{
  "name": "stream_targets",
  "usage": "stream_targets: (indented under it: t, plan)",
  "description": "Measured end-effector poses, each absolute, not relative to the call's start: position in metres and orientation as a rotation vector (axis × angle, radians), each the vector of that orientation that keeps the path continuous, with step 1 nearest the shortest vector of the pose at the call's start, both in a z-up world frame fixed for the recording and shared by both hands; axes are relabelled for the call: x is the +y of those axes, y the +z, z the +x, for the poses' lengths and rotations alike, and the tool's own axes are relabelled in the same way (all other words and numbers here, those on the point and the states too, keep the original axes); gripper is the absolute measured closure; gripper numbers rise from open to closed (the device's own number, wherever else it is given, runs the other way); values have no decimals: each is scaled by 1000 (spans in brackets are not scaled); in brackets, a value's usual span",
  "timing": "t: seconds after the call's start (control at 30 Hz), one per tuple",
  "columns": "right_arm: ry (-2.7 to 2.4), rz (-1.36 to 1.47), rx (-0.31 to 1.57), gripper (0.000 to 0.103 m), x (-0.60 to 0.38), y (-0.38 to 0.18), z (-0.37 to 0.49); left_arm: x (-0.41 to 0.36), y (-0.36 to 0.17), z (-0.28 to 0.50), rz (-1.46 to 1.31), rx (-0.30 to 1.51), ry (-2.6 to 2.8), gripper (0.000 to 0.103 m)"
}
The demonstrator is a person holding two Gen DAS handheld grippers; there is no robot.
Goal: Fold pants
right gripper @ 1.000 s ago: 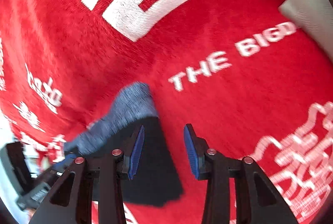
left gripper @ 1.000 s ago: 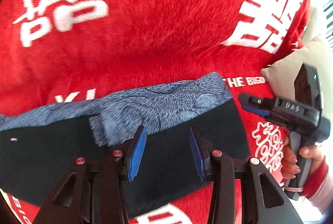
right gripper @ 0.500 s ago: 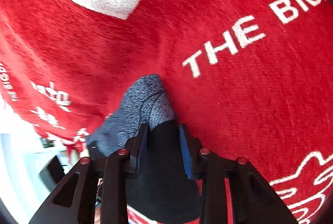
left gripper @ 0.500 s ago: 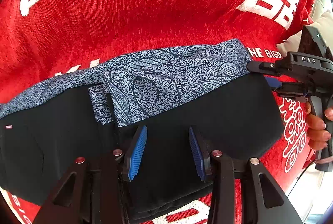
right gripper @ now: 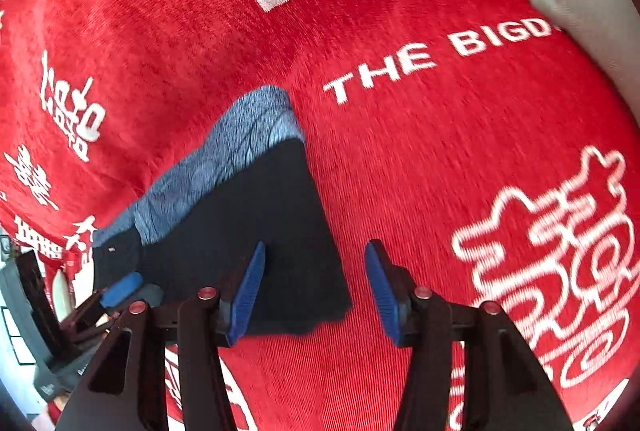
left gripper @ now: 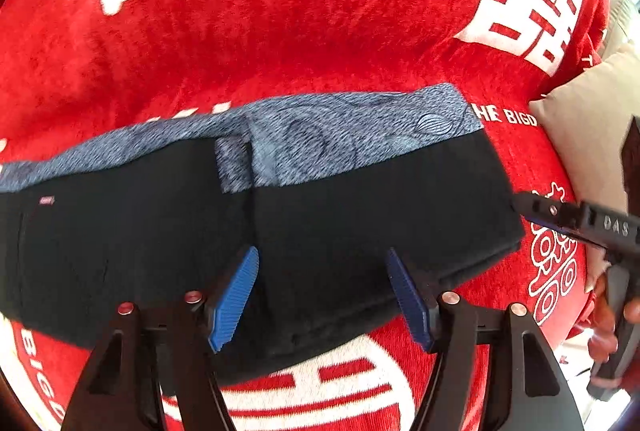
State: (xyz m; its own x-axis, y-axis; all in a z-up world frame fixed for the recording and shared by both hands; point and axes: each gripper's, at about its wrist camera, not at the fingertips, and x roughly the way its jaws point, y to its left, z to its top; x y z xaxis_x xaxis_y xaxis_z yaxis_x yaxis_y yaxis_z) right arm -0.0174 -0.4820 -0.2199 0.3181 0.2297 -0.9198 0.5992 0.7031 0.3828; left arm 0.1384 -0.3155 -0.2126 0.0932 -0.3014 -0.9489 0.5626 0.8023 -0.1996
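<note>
pants (left gripper: pixel 320 231): folded flat on red blanket (left gripper: pixel 320 11), lining strip showing.
left gripper (left gripper: pixel 320 299): jaws just opened, spread, nothing pinched, fold released.
right gripper (right gripper: pixel 312 291): jaws just opened, spread over pants edge, letting go.

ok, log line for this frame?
pants: folded, flat on red blanket | left gripper: open, just widened, empty | right gripper: open, just widened, empty
</note>
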Motion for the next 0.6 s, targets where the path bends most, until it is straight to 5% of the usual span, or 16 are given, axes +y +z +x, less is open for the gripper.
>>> stream_targets:
  t: [0.6]
  plan:
    - [-292,418,1331,40,-393,-196,0,-243,-229,92,190,1501,-451,35]
